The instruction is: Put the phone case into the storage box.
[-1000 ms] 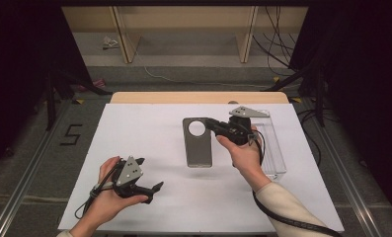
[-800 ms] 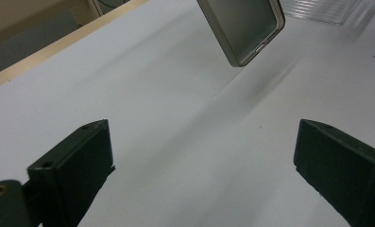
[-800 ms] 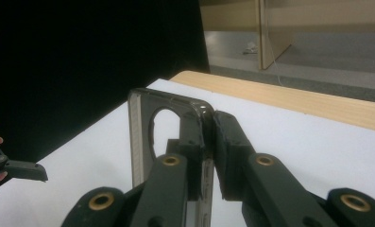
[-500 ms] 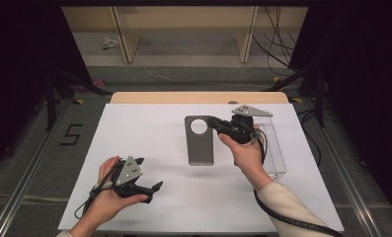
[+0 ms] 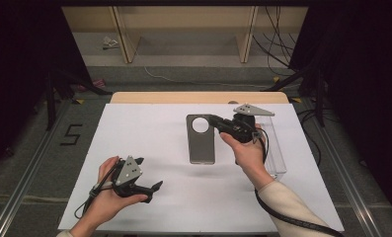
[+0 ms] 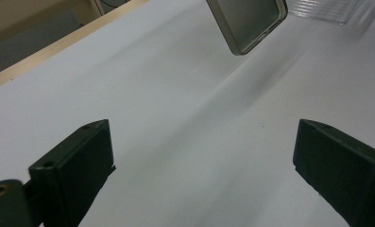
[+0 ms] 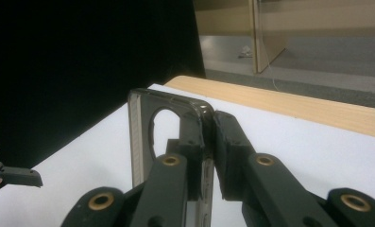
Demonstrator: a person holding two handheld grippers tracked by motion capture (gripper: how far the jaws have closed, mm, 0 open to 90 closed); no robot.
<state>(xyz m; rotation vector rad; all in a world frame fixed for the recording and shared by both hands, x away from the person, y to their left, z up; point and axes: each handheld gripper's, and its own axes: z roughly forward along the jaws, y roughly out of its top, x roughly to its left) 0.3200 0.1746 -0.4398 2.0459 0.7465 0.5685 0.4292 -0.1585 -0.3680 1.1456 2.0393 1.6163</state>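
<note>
A grey translucent phone case [image 5: 201,143] with a round camera hole lies lengthwise at the middle of the white sheet. My right gripper [image 5: 214,120] comes in from the right and is shut on the case's long edge beside the hole. In the right gripper view the two pads of this gripper [image 7: 208,137] pinch the rim of the case [image 7: 142,137]. My left gripper [image 5: 148,173] rests in a hand at the front left, open, with nothing between its jaws. The left gripper [image 6: 204,161] has bare sheet between its pads, and the case's end [image 6: 246,21] is farther off.
A clear plastic box [image 5: 275,148] stands along the right side of the white sheet [image 5: 149,133], just right of the right hand. The table's wooden far edge [image 5: 198,97] runs behind. Beyond it are shelf legs and cables on the floor.
</note>
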